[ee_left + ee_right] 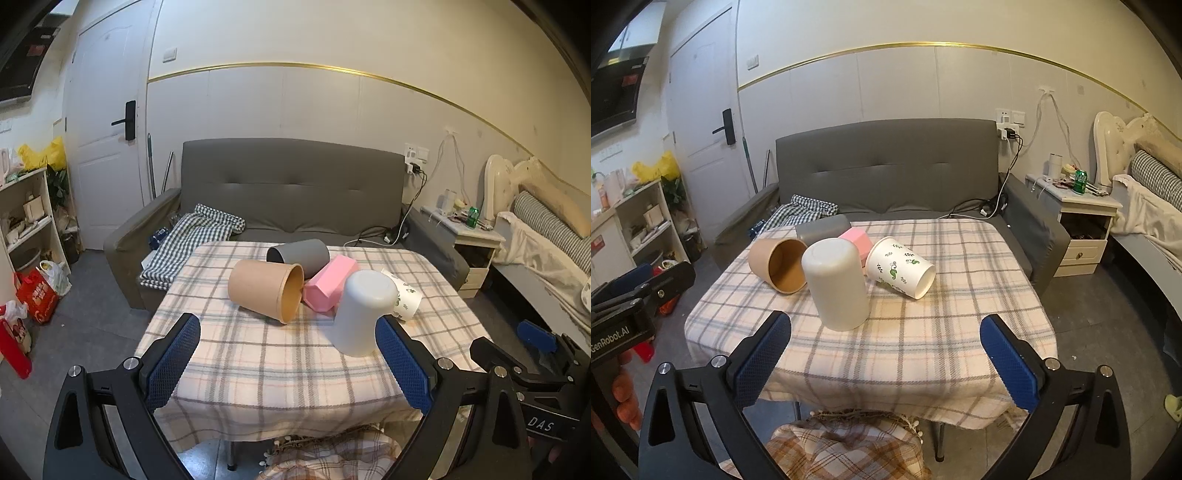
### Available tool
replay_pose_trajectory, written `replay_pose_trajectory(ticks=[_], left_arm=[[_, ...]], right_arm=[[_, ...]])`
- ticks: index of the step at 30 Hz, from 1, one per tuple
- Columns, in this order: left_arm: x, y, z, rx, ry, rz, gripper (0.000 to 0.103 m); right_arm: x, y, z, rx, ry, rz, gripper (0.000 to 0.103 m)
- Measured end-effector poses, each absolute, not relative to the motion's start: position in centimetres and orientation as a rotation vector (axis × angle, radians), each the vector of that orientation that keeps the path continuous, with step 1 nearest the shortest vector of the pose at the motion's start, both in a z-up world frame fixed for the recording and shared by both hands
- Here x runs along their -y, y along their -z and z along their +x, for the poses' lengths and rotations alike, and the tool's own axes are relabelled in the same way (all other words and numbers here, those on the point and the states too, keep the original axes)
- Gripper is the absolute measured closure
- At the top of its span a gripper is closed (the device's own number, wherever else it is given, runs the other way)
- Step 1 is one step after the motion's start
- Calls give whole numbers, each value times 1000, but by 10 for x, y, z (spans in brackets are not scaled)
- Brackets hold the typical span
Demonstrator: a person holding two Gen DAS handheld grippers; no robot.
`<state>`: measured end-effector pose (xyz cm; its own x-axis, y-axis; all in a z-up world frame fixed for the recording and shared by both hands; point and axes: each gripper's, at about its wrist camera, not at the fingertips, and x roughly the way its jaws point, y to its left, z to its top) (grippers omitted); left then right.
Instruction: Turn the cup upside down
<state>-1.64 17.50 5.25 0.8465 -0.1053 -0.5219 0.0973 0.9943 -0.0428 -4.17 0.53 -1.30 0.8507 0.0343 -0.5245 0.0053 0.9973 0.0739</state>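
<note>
The fingers of the left gripper [288, 354] and the right gripper [886, 354] are held wide apart, nothing between them. The white cup [836, 282], already inverted at frame centre, is judged light, smooth, stiff, best gripped mid-wall.

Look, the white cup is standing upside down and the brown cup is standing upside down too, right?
Not quite. The white cup does stand upside down, but the brown cup is lying on its side, its open mouth facing sideways. The right wrist view shows this clearly.
</note>
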Motion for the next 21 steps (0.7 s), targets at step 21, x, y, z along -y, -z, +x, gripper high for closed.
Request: replay_pose_trajectory(ticks=[21], left_arm=[[-171,-47,-17,-569,90,-2,5]], right_arm=[[-11,18,-40,-562,-21,61,0]])
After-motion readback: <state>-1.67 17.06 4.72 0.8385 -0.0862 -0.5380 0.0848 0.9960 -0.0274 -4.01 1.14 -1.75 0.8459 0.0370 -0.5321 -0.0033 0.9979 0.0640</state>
